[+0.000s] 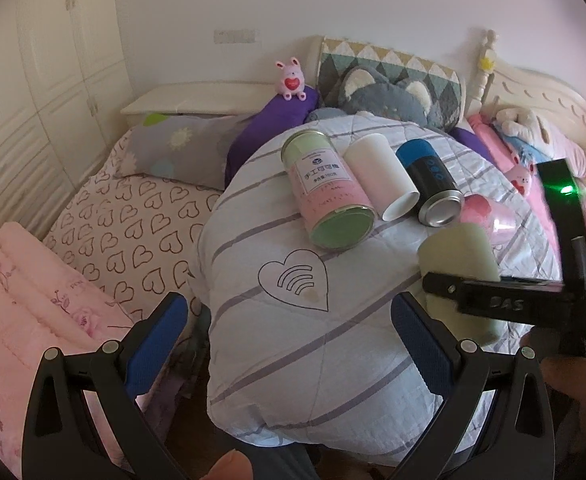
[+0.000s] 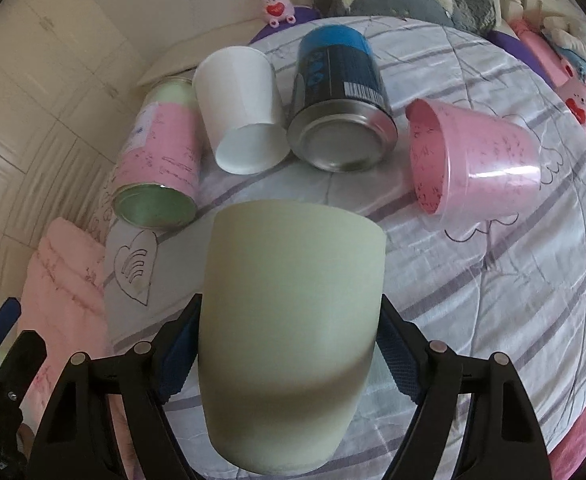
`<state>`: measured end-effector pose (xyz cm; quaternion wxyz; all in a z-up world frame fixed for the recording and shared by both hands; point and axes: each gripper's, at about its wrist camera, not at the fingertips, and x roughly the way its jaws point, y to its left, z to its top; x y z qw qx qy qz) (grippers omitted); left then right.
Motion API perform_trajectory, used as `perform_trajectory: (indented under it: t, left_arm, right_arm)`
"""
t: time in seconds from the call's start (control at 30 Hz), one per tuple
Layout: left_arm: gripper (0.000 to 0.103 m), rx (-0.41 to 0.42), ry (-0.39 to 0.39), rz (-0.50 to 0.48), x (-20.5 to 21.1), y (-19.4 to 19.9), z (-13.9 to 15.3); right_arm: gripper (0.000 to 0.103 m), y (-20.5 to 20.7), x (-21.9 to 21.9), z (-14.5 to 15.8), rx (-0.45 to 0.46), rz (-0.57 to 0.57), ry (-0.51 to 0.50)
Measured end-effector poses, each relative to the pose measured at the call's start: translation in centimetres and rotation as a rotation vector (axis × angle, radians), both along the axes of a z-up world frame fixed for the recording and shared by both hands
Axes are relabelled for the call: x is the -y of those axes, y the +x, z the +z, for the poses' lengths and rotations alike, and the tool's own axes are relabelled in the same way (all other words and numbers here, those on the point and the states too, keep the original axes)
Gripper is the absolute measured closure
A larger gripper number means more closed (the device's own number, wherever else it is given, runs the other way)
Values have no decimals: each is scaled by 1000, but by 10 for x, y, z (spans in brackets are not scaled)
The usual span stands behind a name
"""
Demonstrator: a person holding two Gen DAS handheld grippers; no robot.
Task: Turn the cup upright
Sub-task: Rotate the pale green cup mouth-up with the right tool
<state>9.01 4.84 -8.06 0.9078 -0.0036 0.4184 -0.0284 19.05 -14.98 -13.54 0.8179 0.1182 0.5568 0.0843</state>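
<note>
Right claw [image 2: 291,344] gripping green cup [image 2: 293,320], lifted, not yet upright. Left claw [image 1: 289,344] open, idle. 4 containers beyond.

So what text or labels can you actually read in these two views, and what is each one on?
"DAS": embossed on the black body of the right claw, seen from the left wrist.
"手工可可糖": my best reading of the label on the pink-and-green tin; the smaller lines beneath are too blurred.
Blue-and-black can: a barcode and round white marks, none legible.
Pink cup: dark scribbled marks, unreadable.
Pale green cup and white paper cup: no text.
</note>
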Motion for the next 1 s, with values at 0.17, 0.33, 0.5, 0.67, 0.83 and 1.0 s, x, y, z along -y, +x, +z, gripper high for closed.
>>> perform_trajectory:
  t: [0.17,0.33,0.5,0.67,0.83,1.0]
  left_arm:
    - [0,4,0,16,-3,-4,4]
    - [0,10,9,5,3,-14,6]
    - [0,10,24,-12,11,-25,7]
    - [0,20,29,-6,14,-32,11]
    - [0,29,35,11,10,-36,15]
    - [0,40,35,31,7,-39,19]
  right_arm:
    - [23,-27,-2,40,229,12,-68]
    - [24,-62,-11,36,388,17,-199]
    - [24,-69,-16,20,423,46,-261]
    - [24,-65,-23,22,424,76,-291]
    - [24,-53,-21,20,422,93,-276]
    - [22,-54,-24,24,436,104,-252]
